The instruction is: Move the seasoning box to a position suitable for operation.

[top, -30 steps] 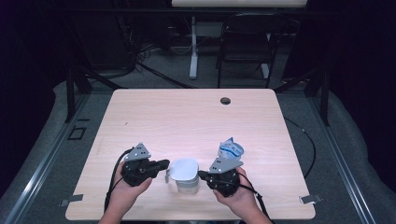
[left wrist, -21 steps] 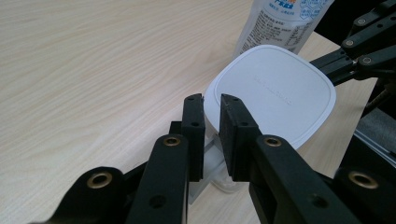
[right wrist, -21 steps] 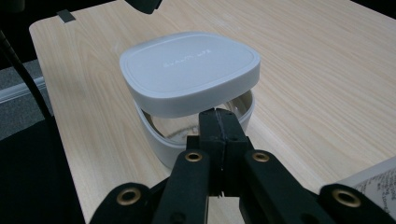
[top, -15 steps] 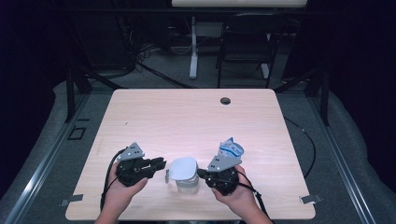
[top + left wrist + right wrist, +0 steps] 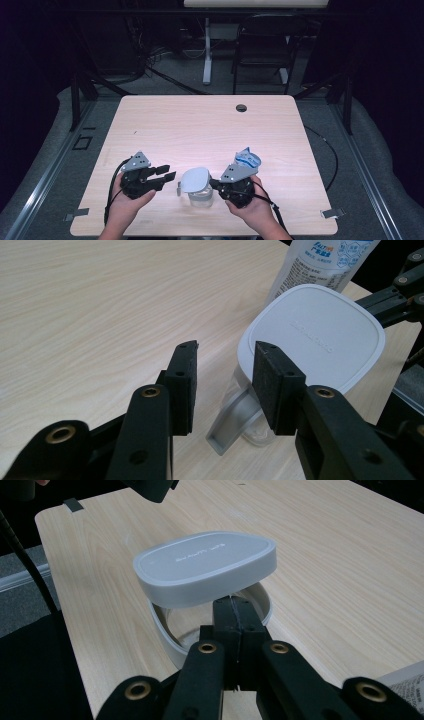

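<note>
White plastic lid (image 5: 205, 566) sits tilted on the clear jug (image 5: 200, 196), near the bench (image 5: 210, 125) edge. The right gripper (image 5: 235, 611) pinches the rim; the left gripper (image 5: 222, 382), just opening, holds nothing. A nudge could slide the lid off.

Pale wood-grain table (image 5: 200, 125), with a small black round grommet (image 5: 241, 108) near its far edge. Clear plastic container (image 5: 200, 196) under a pale grey lid (image 5: 195, 178); grey handle (image 5: 231, 425). White pouch (image 5: 247, 160) printed blue. Both grippers black-jawed, grey-plated.
</note>
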`<state>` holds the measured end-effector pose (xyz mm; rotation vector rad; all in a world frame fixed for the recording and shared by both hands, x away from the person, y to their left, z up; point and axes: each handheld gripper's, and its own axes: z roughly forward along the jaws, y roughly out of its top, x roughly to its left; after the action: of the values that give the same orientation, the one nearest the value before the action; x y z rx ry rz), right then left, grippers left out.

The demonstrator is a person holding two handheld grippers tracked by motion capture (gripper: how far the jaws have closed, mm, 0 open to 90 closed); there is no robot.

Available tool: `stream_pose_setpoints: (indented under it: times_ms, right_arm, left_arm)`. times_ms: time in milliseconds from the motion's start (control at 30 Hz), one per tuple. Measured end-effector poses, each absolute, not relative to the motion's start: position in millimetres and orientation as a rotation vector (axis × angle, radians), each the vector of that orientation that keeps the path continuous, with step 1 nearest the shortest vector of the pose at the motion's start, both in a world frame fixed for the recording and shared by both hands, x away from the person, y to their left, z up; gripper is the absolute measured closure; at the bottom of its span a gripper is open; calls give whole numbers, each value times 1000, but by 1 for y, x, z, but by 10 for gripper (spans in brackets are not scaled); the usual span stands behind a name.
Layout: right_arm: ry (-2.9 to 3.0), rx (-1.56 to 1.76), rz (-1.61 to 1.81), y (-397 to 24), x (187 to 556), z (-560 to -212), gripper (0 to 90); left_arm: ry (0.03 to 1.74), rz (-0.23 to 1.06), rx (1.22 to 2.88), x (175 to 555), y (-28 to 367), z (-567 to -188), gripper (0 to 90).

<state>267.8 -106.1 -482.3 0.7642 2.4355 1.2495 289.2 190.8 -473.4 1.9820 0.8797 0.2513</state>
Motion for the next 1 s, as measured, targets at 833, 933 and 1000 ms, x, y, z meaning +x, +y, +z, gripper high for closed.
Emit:
stream_pose_setpoints:
  times_ms: [833, 933, 1000]
  right_arm:
    - [2436, 756, 1258, -99, 270, -470, 900]
    - [2438, 755, 1256, -98, 270, -469, 900]
    - [2433, 755, 1259, -97, 271, -469, 900]
  left_arm:
    - [901, 287, 1972, 291, 203, -471, 574]
    - [907, 292, 1970, 291, 205, -471, 574]
    - [915, 307, 1973, 291, 206, -471, 574]
